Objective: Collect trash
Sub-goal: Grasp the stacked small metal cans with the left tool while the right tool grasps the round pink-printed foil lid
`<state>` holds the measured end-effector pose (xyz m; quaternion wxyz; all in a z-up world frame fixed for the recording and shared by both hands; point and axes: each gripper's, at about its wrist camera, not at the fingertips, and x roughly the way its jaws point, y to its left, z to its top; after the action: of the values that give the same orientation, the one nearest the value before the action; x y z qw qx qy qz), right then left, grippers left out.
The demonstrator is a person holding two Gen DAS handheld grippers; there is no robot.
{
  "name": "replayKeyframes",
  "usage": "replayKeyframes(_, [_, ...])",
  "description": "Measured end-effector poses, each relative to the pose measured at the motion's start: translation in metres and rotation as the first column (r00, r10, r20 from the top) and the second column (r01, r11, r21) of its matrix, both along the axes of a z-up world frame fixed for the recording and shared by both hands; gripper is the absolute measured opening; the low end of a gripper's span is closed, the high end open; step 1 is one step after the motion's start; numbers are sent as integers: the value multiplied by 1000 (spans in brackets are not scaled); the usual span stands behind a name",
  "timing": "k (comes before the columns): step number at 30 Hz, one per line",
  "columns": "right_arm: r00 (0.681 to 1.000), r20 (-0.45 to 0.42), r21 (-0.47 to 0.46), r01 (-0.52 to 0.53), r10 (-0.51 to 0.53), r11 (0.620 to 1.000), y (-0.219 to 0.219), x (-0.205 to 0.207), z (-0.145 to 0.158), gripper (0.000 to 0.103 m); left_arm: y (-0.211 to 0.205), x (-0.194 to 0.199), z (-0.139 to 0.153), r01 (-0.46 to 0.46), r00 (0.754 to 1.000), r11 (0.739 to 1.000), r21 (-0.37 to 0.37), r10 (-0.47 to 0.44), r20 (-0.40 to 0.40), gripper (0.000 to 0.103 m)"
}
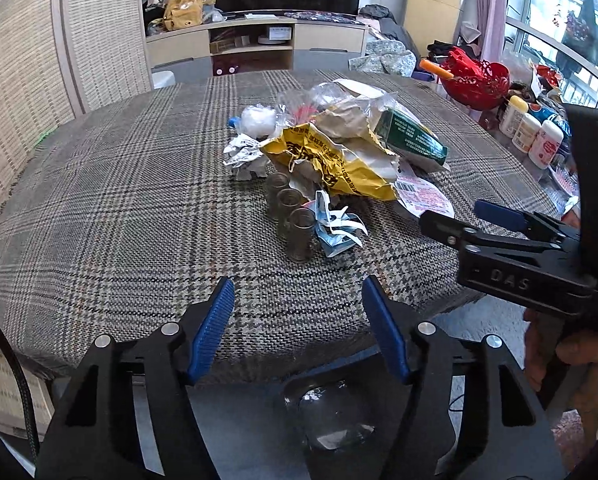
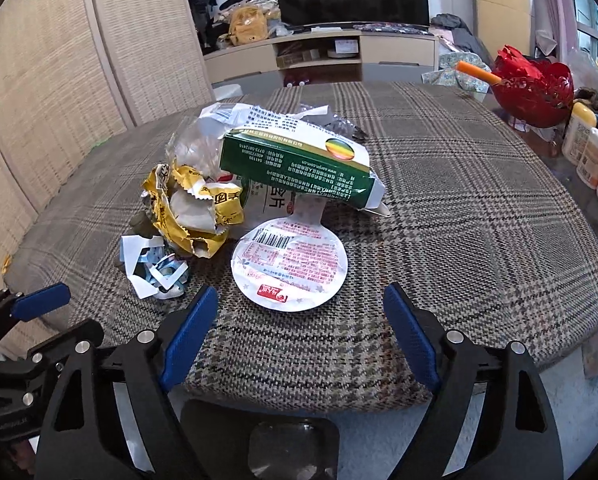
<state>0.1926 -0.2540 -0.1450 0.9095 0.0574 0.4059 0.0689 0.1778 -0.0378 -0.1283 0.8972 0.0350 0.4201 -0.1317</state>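
Note:
A pile of trash lies mid-table: a crumpled yellow wrapper (image 1: 331,160) (image 2: 195,208), a green carton (image 1: 413,136) (image 2: 299,164), a round white foil lid (image 2: 289,266) (image 1: 423,196), torn blue-white paper (image 1: 337,228) (image 2: 155,268), a white crumpled wrapper (image 1: 243,152) and clear plastic bags (image 1: 327,98). My left gripper (image 1: 299,316) is open and empty, near the table's front edge. My right gripper (image 2: 299,328) is open and empty, just short of the foil lid; it also shows in the left wrist view (image 1: 459,216).
Three small glass vials (image 1: 289,208) stand in a row beside the pile. A plaid cloth (image 1: 119,200) covers the table. A red basket (image 2: 535,88) and several white bottles (image 2: 591,152) stand at the right edge. Wicker chairs (image 1: 39,60) are at left.

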Motion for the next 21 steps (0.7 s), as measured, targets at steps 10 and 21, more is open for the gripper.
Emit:
replayKeyframes(10, [1000, -11, -37, 4, -4, 999, 9, 24, -10, 85, -1, 22, -11, 6, 1000, 1000, 0, -6, -14, 61])
replayKeyframes(21, [1000, 5, -64, 9, -9, 998, 6, 37, -12, 71, 0, 48, -22, -11, 1000, 1000, -11, 10, -22, 52])
